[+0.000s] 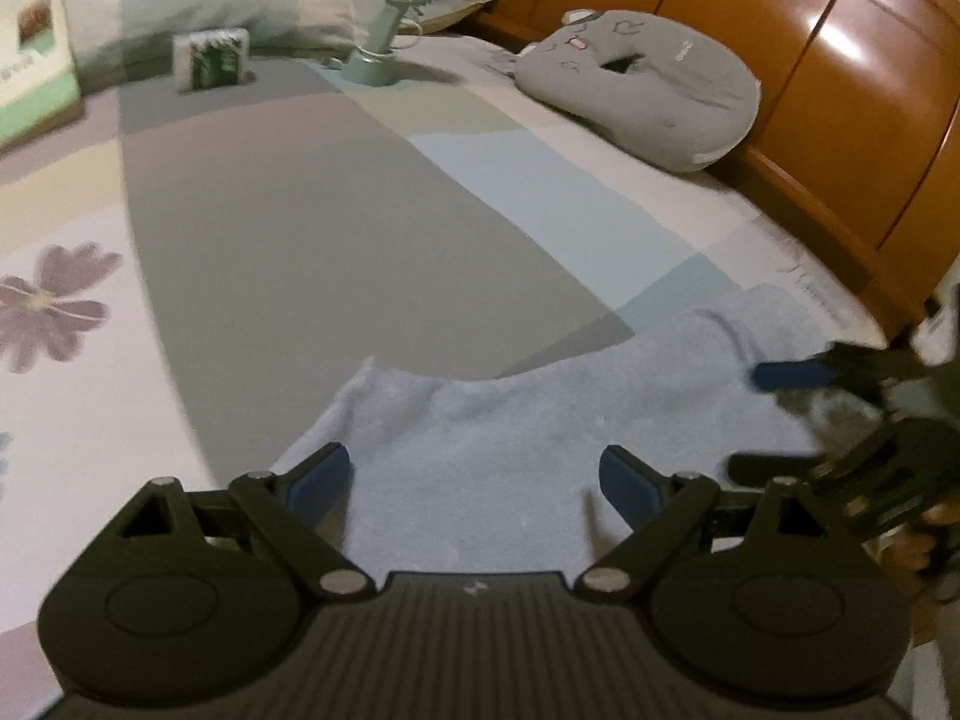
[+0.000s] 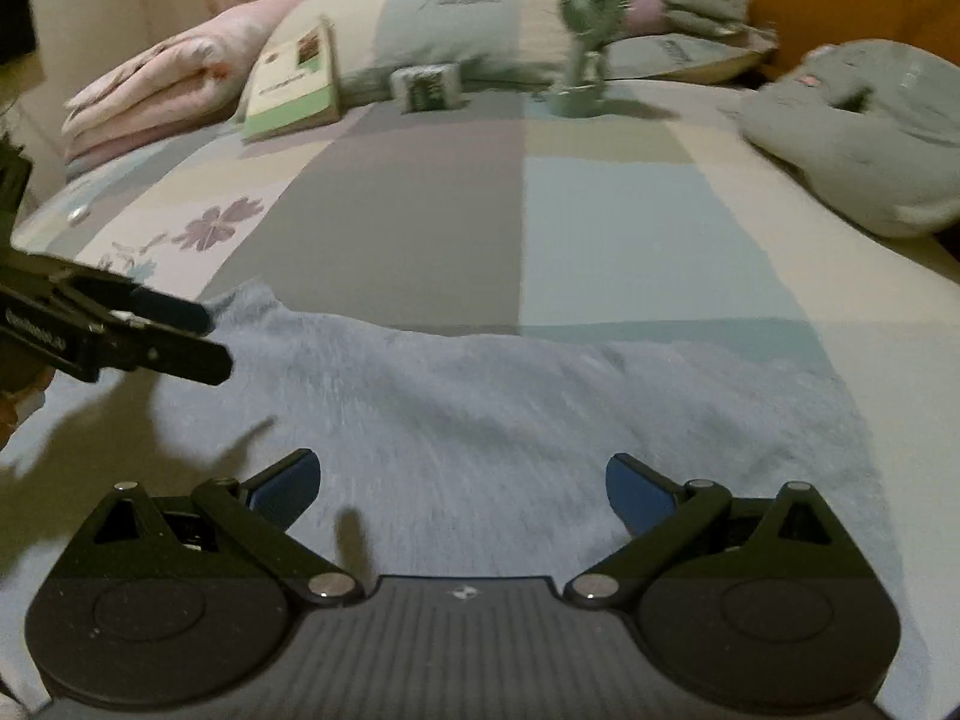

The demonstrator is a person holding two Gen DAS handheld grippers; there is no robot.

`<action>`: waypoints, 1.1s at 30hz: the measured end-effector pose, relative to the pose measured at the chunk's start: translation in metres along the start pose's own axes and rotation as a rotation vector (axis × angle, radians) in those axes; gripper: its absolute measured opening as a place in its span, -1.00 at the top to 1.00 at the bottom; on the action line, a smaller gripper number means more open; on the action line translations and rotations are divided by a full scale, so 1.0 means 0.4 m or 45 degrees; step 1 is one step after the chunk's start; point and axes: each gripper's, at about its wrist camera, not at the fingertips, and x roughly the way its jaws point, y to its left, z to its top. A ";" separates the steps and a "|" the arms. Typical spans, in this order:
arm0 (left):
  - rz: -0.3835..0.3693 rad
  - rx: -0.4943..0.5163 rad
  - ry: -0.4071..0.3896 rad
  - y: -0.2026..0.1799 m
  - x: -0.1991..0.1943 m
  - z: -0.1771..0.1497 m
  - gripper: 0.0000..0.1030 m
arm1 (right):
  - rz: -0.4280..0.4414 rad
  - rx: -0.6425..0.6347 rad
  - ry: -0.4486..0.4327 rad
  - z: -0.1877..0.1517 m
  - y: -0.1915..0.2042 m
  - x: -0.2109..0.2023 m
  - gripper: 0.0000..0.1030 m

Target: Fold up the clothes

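The near part of the fluffy pale-blue garment (image 2: 480, 408) is cut off behind both black grippers, so its full shape is hard to make out. It lies flat on the patchwork pastel bedspread (image 2: 420, 228), its long axis running side to side across the bed, far edge toward the pillows. The left gripper (image 1: 474, 480) hovers over it with fingers spread wide, nothing between them — the right gripper (image 2: 462, 486) likewise. A small green desk fan (image 2: 591, 42) stands blurred well beyond
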 end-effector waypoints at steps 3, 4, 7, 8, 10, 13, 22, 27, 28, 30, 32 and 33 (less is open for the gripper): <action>0.035 0.082 0.005 -0.031 -0.058 -0.031 -0.76 | -0.037 0.004 0.011 -0.007 0.003 -0.018 -1.00; 0.065 0.120 0.007 -0.046 -0.078 -0.048 -0.76 | -0.039 -0.003 0.010 -0.013 0.016 -0.032 -1.00; 0.158 0.234 0.011 -0.094 -0.136 -0.103 -0.76 | -0.025 0.000 0.021 -0.035 0.054 -0.059 -1.00; 0.187 0.262 0.010 -0.109 -0.153 -0.128 -0.76 | -0.012 0.009 0.033 -0.045 0.068 -0.061 -1.00; 0.232 0.306 0.009 -0.137 -0.183 -0.183 -0.76 | 0.016 0.022 0.058 -0.068 0.098 -0.062 -1.00; 0.297 0.343 0.013 -0.167 -0.201 -0.269 -0.77 | 0.031 -0.006 0.095 -0.102 0.149 -0.047 -1.00; 0.344 0.155 0.024 -0.173 -0.229 -0.392 -0.76 | -0.075 -0.114 0.108 -0.153 0.223 -0.042 -1.00; 0.362 0.131 -0.046 -0.168 -0.272 -0.390 -0.77 | -0.062 -0.139 0.064 -0.139 0.247 -0.091 -1.00; 0.361 0.120 -0.034 -0.165 -0.266 -0.396 -0.77 | -0.058 -0.135 0.068 -0.139 0.253 -0.091 -1.00; 0.354 0.090 0.006 -0.155 -0.246 -0.412 -0.77 | -0.062 -0.129 0.094 -0.147 0.267 -0.086 -1.00; 0.334 0.064 -0.013 -0.146 -0.243 -0.430 -0.84 | -0.067 -0.130 0.133 -0.159 0.281 -0.078 -1.00; 0.323 0.059 -0.016 -0.143 -0.246 -0.433 -0.85 | -0.063 -0.131 0.155 -0.166 0.288 -0.073 -1.00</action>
